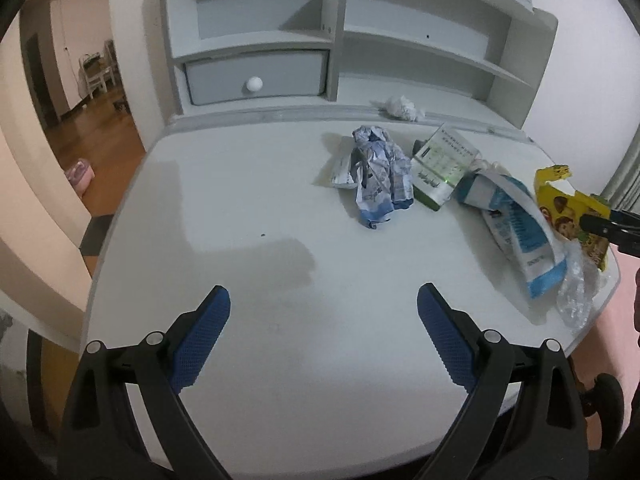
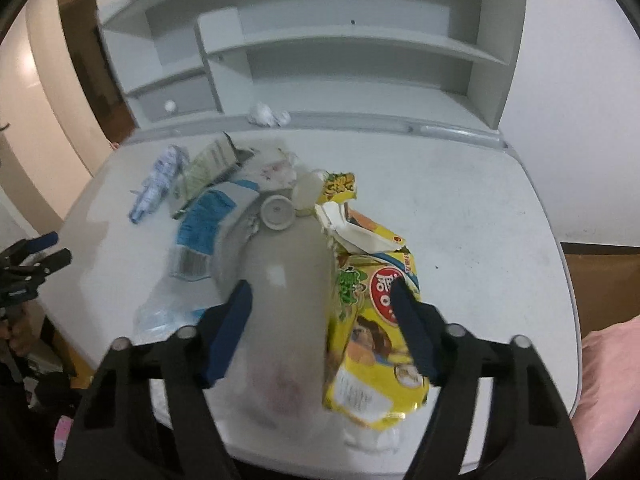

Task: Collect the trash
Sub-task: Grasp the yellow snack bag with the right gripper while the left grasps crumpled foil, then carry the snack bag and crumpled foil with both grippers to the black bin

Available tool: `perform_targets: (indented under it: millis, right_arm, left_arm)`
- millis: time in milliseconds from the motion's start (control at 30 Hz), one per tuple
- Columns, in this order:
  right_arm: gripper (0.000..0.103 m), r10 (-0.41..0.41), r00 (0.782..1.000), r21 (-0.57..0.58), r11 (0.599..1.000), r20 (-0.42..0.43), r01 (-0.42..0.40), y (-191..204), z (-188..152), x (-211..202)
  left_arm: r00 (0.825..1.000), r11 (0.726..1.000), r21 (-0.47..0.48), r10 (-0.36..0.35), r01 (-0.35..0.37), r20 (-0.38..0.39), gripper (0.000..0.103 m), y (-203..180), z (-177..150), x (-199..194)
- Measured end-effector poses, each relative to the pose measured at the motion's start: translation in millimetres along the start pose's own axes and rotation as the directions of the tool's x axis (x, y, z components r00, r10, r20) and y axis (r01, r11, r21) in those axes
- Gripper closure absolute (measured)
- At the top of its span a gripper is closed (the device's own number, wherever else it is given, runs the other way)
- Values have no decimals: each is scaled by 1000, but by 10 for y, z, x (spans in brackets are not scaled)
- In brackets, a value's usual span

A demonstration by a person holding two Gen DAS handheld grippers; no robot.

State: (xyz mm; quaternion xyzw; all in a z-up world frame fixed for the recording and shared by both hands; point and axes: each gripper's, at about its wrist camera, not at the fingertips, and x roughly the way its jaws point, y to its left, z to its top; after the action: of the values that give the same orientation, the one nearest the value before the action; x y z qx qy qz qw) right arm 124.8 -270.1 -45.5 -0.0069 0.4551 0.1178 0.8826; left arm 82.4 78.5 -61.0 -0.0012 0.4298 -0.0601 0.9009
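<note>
My right gripper [image 2: 322,294] has its blue-padded jaws spread wide around two things at once: a pale grey plastic bottle with a white round cap [image 2: 286,276] lying lengthwise between the fingers, and a crinkled yellow snack wrapper [image 2: 374,364] just beside it. The left pad looks like it's touching the bottle; the right one sits over the wrapper, but it's blurry and I can't tell if either is really pinched.

Left gripper [image 1: 323,304] is spread wide too, holding nothing, hovering over the bare lower middle of the white desk [image 1: 240,200].

The rest of the trash sits right of centre in the left view: a crumpled blue-and-white wrapper [image 1: 378,178], a green-and-white carton [image 1: 440,168], a blue-and-white plastic pouch [image 1: 516,220], and a white tissue wad [image 1: 400,107] by the shelf.
</note>
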Motion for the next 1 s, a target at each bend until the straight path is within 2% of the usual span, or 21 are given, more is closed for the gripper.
perform_targets:
  millis: [33,67,100,267,333,533,567,633,667,700,733,833,1000]
  right_arm:
    - [62,3,1000,-2,1000,-20,-3,-4,4,52]
    - [89,0,1000,-1,1000,-29,0,-10,13,77]
    - [91,-7,1000,-5,1000,-21,7,-3,30,74]
    - [91,-24,998,6,1000,66,23,-13,141,-162]
    - [91,-32,996,13,999,87,31,-61,159,-275]
    - [91,-61,993,59,997,104,55,-247,89,-490]
    - [91,-67,992,64,996,105,60,-271,73,-507]
    - [91,-77,991,70,995,105,70,-321,28,-545]
    - [91,-80,991,72,995,106,73,-339,6,-561]
    - [91,-86,990,77,994,109,77,-370,-21,-586]
    - [91,-87,990,81,994,112,78,-389,-44,-607]
    - [91,-97,986,111,990,134,82,-525,-150,-724]
    - [91,-137,976,213,972,170,99,-989,-447,-1010]
  left_arm:
    - [1000,1000,10,-3,3,-3,11,-23,34,71]
    - [1000,1000,19,1,-1,-10,11,-42,69,133]
    - [1000,1000,29,4,-4,-13,11,-67,141,201]
    - [1000,997,71,-31,31,1,11,-181,481,450]
    - [1000,996,88,-18,19,-5,11,-266,635,597]
    - [999,988,152,-5,11,-37,14,-542,818,891]
    - [999,988,151,-3,9,-44,17,-549,817,921]
    - [998,988,155,14,-4,-60,40,-572,805,972]
    - [998,987,159,18,-7,-64,47,-582,796,984]
    - [998,987,163,11,0,-68,66,-585,788,992]
    - [997,986,166,-7,20,-77,73,-597,779,993]
    - [999,987,161,6,2,-44,79,-598,762,868]
    - [999,987,159,-11,3,46,80,-687,801,379]
